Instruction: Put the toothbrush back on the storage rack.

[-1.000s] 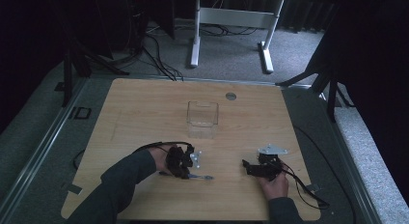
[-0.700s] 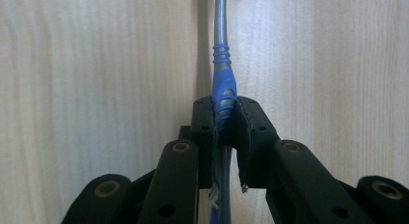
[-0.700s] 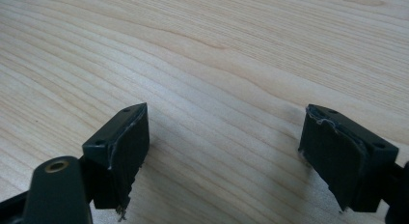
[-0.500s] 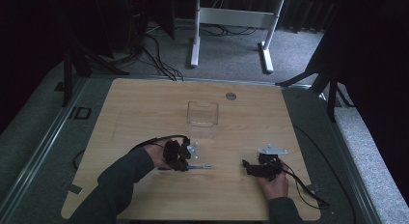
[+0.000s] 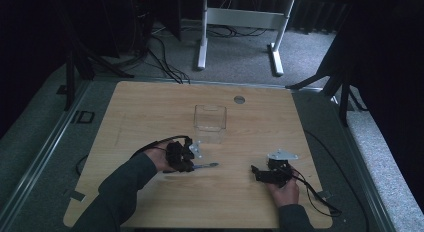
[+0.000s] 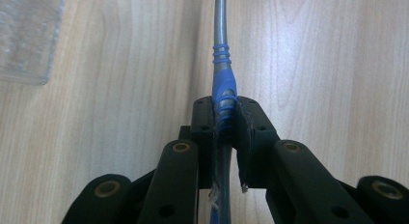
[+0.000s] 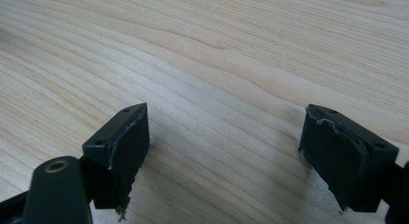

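High view: my left gripper (image 5: 192,159) has carried the slim blue-and-grey toothbrush (image 5: 205,166) nearer the clear plastic box (image 5: 210,123). Left gripper view: jaws clamp its handle. Right gripper view: my right gripper (image 7: 224,151) gapes, idle.

Dim lab or studio: wooden table (image 5: 150,107), black curtains, floor cables (image 5: 165,47), stand legs (image 5: 240,27).

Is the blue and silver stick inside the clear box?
No, the blue and silver stick lies over the wooden table, clamped in the left gripper, beside the clear box.
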`<state>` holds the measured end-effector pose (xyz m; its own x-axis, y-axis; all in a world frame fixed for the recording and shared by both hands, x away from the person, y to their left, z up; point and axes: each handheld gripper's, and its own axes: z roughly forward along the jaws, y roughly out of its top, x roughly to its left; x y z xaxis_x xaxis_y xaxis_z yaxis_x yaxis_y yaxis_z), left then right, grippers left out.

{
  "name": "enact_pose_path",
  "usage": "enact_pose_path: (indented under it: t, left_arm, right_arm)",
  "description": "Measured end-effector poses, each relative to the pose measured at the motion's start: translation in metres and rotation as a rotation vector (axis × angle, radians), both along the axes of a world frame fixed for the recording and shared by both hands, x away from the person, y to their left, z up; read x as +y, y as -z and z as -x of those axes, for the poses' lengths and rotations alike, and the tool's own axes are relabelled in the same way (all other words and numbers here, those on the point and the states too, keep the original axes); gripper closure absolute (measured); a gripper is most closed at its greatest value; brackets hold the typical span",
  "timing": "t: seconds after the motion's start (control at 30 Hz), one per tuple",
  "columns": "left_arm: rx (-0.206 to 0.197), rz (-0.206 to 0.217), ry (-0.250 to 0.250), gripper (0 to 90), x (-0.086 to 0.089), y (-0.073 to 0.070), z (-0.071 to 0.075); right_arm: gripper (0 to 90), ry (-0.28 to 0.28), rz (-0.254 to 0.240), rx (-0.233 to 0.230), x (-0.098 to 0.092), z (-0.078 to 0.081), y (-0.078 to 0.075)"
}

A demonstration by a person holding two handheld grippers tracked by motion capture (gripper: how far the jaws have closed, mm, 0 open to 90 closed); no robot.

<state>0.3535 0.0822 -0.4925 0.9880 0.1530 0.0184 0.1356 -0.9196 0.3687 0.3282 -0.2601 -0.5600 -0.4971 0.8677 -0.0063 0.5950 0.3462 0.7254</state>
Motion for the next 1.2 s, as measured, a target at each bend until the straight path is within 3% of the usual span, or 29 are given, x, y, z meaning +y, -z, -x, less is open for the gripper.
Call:
enact_pose_path:
  t: [0.67,0.83,1.2]
  left_arm:
    - [-0.091,0.113,-0.101,79.1,0.007,-0.012,-0.002]
    - [-0.080,0.131,-0.105,79.0,0.008,-0.014,-0.003]
    - [-0.098,0.175,-0.122,79.0,0.010,-0.019,-0.003]
  right_arm:
    - [17.7,0.001,-0.001,0.000,0.000,0.000,0.000]
    - [17.7,0.000,-0.001,0.000,0.000,0.000,0.000]
    - [17.7,0.001,-0.001,0.000,0.000,0.000,0.000]
